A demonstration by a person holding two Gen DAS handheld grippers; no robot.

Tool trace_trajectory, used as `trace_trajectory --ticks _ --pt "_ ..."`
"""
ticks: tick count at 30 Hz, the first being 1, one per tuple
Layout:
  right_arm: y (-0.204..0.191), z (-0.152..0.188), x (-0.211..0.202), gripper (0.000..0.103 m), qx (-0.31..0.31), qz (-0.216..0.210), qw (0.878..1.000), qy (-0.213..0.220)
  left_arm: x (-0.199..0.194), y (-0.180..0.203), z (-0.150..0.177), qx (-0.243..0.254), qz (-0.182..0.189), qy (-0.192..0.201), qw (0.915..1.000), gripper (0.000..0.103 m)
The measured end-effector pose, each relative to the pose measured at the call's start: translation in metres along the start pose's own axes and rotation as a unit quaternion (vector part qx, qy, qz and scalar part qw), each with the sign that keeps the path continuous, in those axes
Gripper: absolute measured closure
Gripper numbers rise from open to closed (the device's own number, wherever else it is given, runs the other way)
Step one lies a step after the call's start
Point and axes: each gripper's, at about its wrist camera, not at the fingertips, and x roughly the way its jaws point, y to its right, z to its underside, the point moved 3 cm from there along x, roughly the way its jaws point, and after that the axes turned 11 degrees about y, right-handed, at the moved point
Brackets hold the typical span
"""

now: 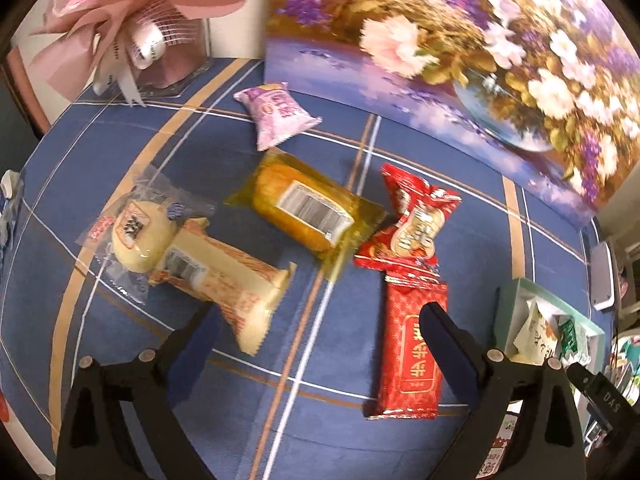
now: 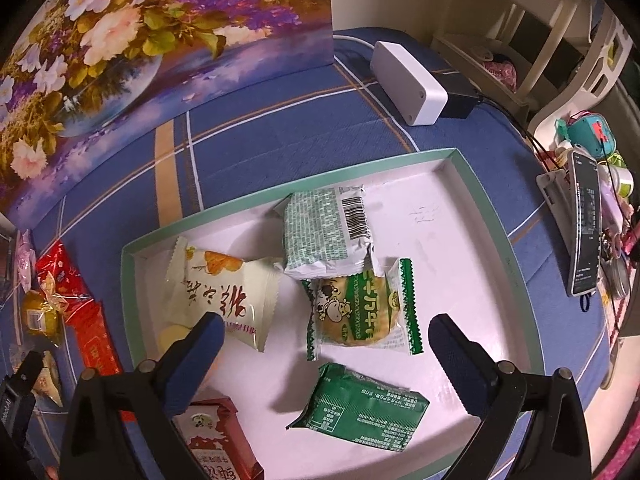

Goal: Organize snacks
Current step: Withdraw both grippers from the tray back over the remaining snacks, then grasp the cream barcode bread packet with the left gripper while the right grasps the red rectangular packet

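In the left wrist view my left gripper (image 1: 320, 316) is open and empty above the blue cloth. Loose snacks lie before it: a long red bar (image 1: 412, 356) by the right finger, a red candy-shaped pack (image 1: 416, 224), a yellow cake pack (image 1: 308, 208), a cream and orange pack (image 1: 224, 276), a clear bun pack (image 1: 136, 236) and a pink pack (image 1: 276, 112). In the right wrist view my right gripper (image 2: 324, 328) is open and empty over the green-rimmed tray (image 2: 492, 208), which holds a cream pack (image 2: 224, 292), a pale green pack (image 2: 324, 236), a cow biscuit pack (image 2: 356, 308), a dark green pack (image 2: 360, 404) and a red pack (image 2: 216, 436).
A flower painting (image 1: 460, 40) stands along the back of the table. A pink ribbon gift box (image 1: 132, 28) is at the back left. A white box (image 2: 408, 80) with a black adapter lies behind the tray. A phone on a stand (image 2: 586, 224) is at the right edge.
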Motion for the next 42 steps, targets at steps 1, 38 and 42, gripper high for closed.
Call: trace_trajectory --ticks 1,38,42 --pt "-0.001 0.000 0.000 0.000 -0.002 -0.003 1.000 -0.002 -0.001 -0.003 -0.001 0.000 -0.001 0.004 1.0000 0.000" --pt "-0.178 0.027 -0.062 0.000 -0.075 -0.216 0.972 0.058 -0.052 -0.135 -0.055 -0.081 -0.016 0.143 0.9863 0.000" --pt "-0.192 0.034 -0.061 0.000 -0.091 -0.222 0.970 0.050 -0.044 -0.137 -0.052 -0.086 -0.016 0.123 0.9885 0.000"
